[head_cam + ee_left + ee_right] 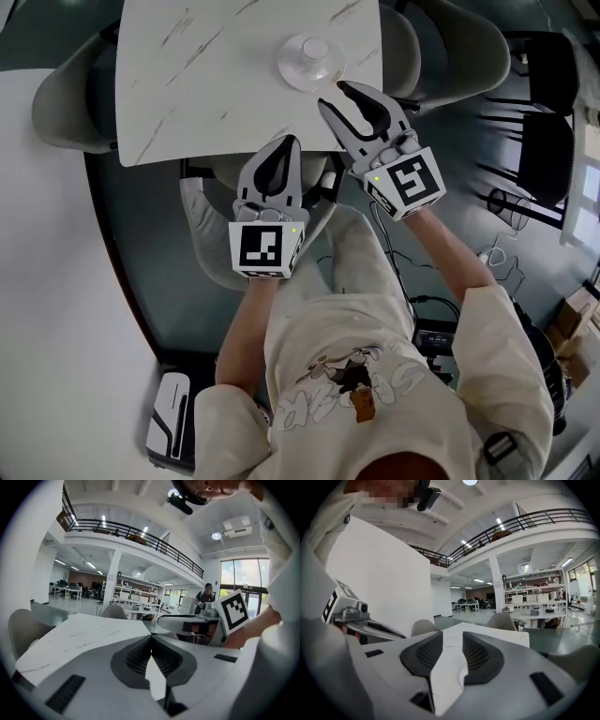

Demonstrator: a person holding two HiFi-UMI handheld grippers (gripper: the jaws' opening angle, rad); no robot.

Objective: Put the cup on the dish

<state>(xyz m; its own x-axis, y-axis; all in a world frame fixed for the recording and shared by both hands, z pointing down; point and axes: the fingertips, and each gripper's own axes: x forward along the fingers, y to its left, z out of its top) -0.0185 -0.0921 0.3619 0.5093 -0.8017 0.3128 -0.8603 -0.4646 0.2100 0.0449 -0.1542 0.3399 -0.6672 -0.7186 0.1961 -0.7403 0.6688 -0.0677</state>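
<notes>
In the head view a white cup (316, 48) sits on a white dish (292, 67) near the far right of the white marble table (206, 75). My right gripper (336, 96) is just short of the dish, at the table's right corner; its jaws stand apart with nothing between them. The right gripper view shows the gap between its pads (452, 637) and only the table top through it. My left gripper (292, 142) hangs at the table's near edge, shut and empty, its pads meeting in the left gripper view (151, 639). Neither gripper view shows the cup.
Grey chairs stand around the table: one at the left (61, 98), one at the back right (459, 47), one under my arms (211, 216). A black wire basket (514, 206) and cables lie on the dark floor to the right.
</notes>
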